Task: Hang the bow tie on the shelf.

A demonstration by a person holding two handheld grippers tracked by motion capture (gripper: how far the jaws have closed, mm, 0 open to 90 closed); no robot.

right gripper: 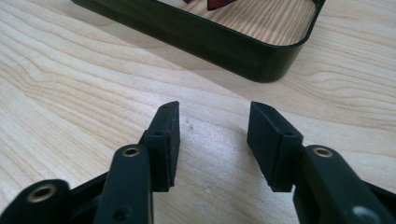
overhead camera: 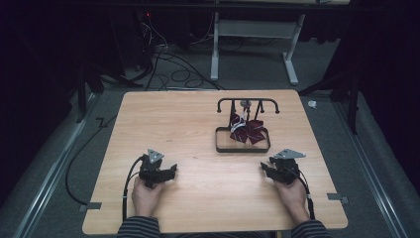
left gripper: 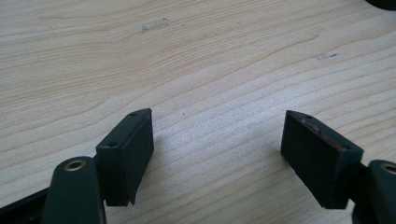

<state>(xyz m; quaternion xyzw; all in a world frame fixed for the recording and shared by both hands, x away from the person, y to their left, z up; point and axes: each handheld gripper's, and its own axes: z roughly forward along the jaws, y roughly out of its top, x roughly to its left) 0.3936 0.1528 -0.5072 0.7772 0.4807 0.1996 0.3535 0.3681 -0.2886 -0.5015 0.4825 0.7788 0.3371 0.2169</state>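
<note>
A light wooden worktop is seen from above, with a person's two hands resting near its near edge, striped sleeves showing at the bottom. The left gripper is held in the left hand toward the near left of the worktop, and its fingers are seen spread wide apart over bare wood grain, with nothing between them. The right gripper is held in the right hand toward the near right, and its fingers are likewise parted, though less widely, and grip nothing. A black stand with a shallow rimmed base and a rail with hooked ends above it is placed on the far right half of the worktop, well apart from the left gripper and nearer the right one. A dark red bow tie with pale stripes is hung from the rail and reaches down to the base. In the right gripper view the rounded corner of the stand's base is seen just ahead of the fingers, with a scrap of the red cloth at the top edge. Cables are strewn on the floor beyond the worktop.
</note>
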